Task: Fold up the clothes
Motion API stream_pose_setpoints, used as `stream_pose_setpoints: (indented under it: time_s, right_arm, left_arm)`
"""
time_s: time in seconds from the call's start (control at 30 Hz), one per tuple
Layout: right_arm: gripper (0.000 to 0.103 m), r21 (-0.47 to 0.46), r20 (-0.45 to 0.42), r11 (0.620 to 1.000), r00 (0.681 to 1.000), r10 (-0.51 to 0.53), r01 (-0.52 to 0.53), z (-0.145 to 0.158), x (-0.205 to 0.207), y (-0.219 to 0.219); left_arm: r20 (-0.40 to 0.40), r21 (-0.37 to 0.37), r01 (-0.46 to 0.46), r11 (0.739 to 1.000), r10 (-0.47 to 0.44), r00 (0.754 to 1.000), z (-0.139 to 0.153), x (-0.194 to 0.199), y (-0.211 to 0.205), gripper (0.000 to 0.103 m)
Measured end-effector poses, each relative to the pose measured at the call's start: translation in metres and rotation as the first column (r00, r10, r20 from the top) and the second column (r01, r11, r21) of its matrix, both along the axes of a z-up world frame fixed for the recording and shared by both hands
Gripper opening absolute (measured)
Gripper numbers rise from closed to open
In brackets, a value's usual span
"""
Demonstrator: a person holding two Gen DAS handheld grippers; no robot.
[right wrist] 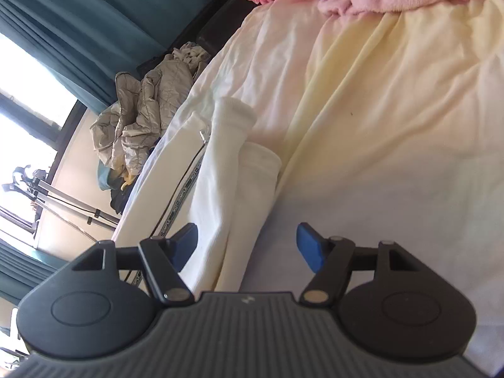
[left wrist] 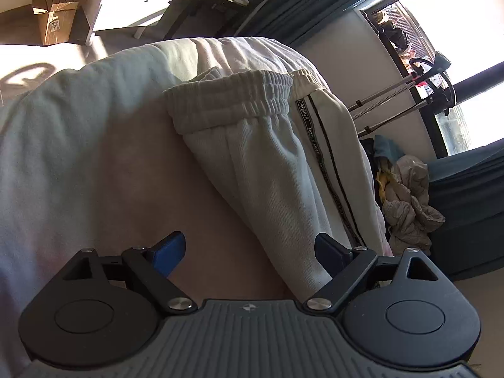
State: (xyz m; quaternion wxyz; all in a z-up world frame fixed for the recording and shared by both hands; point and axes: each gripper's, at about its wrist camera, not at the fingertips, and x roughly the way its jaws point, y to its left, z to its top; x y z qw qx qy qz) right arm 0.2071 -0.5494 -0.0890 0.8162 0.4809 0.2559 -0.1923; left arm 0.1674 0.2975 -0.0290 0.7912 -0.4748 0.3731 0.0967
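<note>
1. "SIMPLE", then "NOT SIMPLE", printed along the black side stripe (left wrist: 307, 119) of the cream sweatpants (left wrist: 271, 170), at 1 o'clock from centre.
2. Label on the cardboard box (left wrist: 55, 15), at 10 o'clock: unreadable.

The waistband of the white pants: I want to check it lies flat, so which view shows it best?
The left wrist view: the waistband lies near the middle, its gathered elastic plain. The right wrist view shows only the pants' leg cuffs and side stripe; the waistband is out of view.
</note>
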Motion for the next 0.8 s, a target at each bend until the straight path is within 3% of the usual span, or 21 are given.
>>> stream_pose_setpoints:
  time_s: [0.07, 0.1, 0.2, 0.27, 0.33, 0.4, 0.43, 0.47, 0.5, 0.53, 0.63, 0.8]
  right_arm:
    - [0.071, -0.001, 0.001, 1.0, 1.0, 0.015, -0.015, -0.005, 0.009, 0.004]
    - [0.071, -0.006, 0.006, 1.0, 1.0, 0.017, -0.017, -0.008, 0.015, 0.006]
    - [0.071, -0.034, 0.014, 0.999, 1.0, 0.014, -0.014, -0.018, 0.033, 0.011]
    - [0.069, -0.08, 0.008, 0.997, 1.0, -0.008, 0.009, -0.024, 0.042, 0.012]
    - [0.063, -0.11, 0.012, 0.994, 1.0, -0.023, 0.024, -0.027, 0.047, 0.013]
    - [0.05, -0.137, 0.016, 0.99, 0.999, -0.035, 0.037, -0.029, 0.051, 0.014]
    - [0.036, -0.15, 0.019, 0.988, 0.999, -0.042, 0.044, -0.03, 0.053, 0.014]
    - [0.019, -0.164, 0.022, 0.985, 0.999, -0.048, 0.051, -0.031, 0.054, 0.014]
    - [0.014, -0.194, 0.027, 0.979, 0.998, -0.058, 0.063, -0.026, 0.054, 0.018]
    - [0.009, -0.23, 0.034, 0.97, 0.997, -0.07, 0.076, -0.018, 0.052, 0.022]
    - [0.008, -0.258, 0.078, 0.957, 0.991, -0.113, 0.13, 0.008, 0.041, 0.033]
    - [0.008, -0.201, 0.119, 0.965, 0.982, -0.147, 0.169, 0.045, 0.004, 0.037]
  left_arm:
    - [0.037, -0.13, -0.04, 0.991, 0.046, 0.998, -0.022, 0.005, 0.007, 0.091]
    - [0.054, -0.136, -0.052, 0.989, 0.06, 0.997, -0.025, 0.011, 0.008, 0.092]
    - [0.104, -0.113, -0.081, 0.99, 0.093, 0.99, -0.032, 0.029, 0.009, 0.092]
    - [0.158, -0.046, -0.074, 0.996, 0.08, 0.984, -0.027, 0.041, 0.005, 0.086]
    - [0.189, 0.027, -0.067, 0.997, 0.061, 0.98, -0.022, 0.053, 0.0, 0.058]
    - [0.186, 0.1, -0.061, 0.993, 0.042, 0.982, -0.019, 0.063, -0.004, 0.04]
    - [0.189, 0.105, -0.07, 0.992, 0.049, 0.981, -0.017, 0.064, -0.005, 0.03]
    - [0.193, 0.102, -0.082, 0.991, 0.061, 0.979, -0.014, 0.063, -0.005, 0.027]
    - [0.197, 0.1, -0.093, 0.991, 0.072, 0.978, -0.012, 0.063, -0.006, 0.023]
    - [0.22, 0.101, -0.096, 0.99, 0.072, 0.973, -0.005, 0.06, -0.007, 0.02]
    - [0.303, 0.106, -0.098, 0.99, 0.061, 0.951, 0.022, 0.049, -0.011, 0.019]
    - [0.377, 0.12, -0.084, 0.989, 0.032, 0.926, 0.067, 0.02, -0.013, 0.019]
